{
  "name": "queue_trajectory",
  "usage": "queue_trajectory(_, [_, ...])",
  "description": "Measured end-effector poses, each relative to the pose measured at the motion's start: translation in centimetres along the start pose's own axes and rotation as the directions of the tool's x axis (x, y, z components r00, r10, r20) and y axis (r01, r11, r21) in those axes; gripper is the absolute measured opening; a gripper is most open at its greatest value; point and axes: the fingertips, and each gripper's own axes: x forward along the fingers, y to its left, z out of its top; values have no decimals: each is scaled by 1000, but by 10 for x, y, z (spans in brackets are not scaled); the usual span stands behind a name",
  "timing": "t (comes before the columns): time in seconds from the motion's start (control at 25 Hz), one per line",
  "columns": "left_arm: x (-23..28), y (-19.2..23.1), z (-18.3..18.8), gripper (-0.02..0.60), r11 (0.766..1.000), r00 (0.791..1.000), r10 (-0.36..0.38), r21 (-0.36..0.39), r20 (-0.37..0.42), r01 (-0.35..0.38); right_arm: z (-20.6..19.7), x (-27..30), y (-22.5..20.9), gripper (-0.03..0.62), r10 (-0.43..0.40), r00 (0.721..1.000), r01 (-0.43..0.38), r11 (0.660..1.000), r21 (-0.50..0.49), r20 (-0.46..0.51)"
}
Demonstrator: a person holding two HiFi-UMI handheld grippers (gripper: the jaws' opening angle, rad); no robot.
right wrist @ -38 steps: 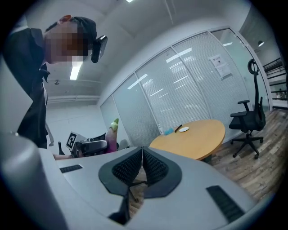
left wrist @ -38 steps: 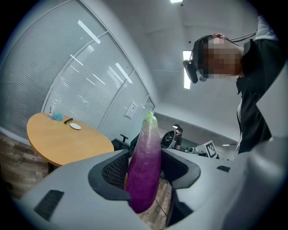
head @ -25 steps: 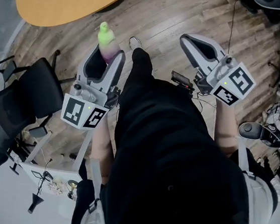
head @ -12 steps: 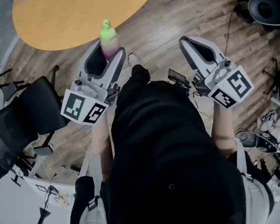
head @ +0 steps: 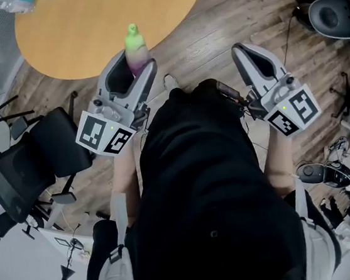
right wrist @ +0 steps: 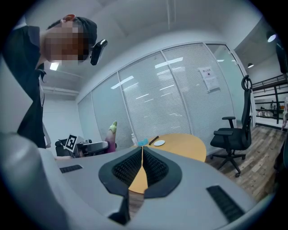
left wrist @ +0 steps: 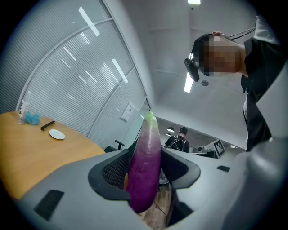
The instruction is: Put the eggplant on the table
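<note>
Carrying: a long, glossy purple eggplant with a pale green tip stands upright in the left claw, its green end poking up above the pads.
Left claw: clenched on the eggplant's lower half between two dark ribbed pads, pointing about level toward the worktop.
Right claw: pressed together with nothing between its pads, held beside the person's body and taking no part.
Worktop: the round yellow-orange wooden worktop lies just ahead. The eggplant's tip overlaps its near edge in the head view, while the claw body sits over the plank floor. I cannot tell whether the eggplant is above the surface yet.
Done: the pick-up looks complete, with the eggplant held clear of any surface.
Left: bring it over the worktop, lower it until it rests there, and release.
Progress: about midway, by my reading.
</note>
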Motion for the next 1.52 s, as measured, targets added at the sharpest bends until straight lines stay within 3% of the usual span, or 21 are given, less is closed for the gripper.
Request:
queue_trajectory(0.36, [36, 12, 0, 236, 1000, 1000, 27, 11, -12, -27, 5, 6, -44, 18, -8, 1000, 8, 1000, 19, -14])
queue_trajectory(0.64, [75, 28, 19, 236, 991, 990, 134, 25, 42, -135, 30, 41, -98, 18, 76, 997, -76, 997, 15, -35])
queue_trajectory(0.84, [114, 43, 31, 236, 975, 973, 220, 21, 75, -222, 61, 74, -143, 18, 179, 982, -181, 983, -15, -54])
queue_trajectory(1.16, [190, 60, 39, 236, 922, 920, 377, 50, 112, -384, 91, 115, -229, 18, 316, 946, -317, 948, -1, -69])
queue_trajectory(1.4, [202, 65, 44, 236, 873, 871, 474, 63, 131, -484, 99, 126, -238, 18, 414, 902, -418, 909, -3, -119])
queue_trajectory(1.52, [205, 68, 43, 236, 845, 849, 519, 89, 101, -528, 101, 130, -244, 18, 450, 884, -454, 891, 3, -123])
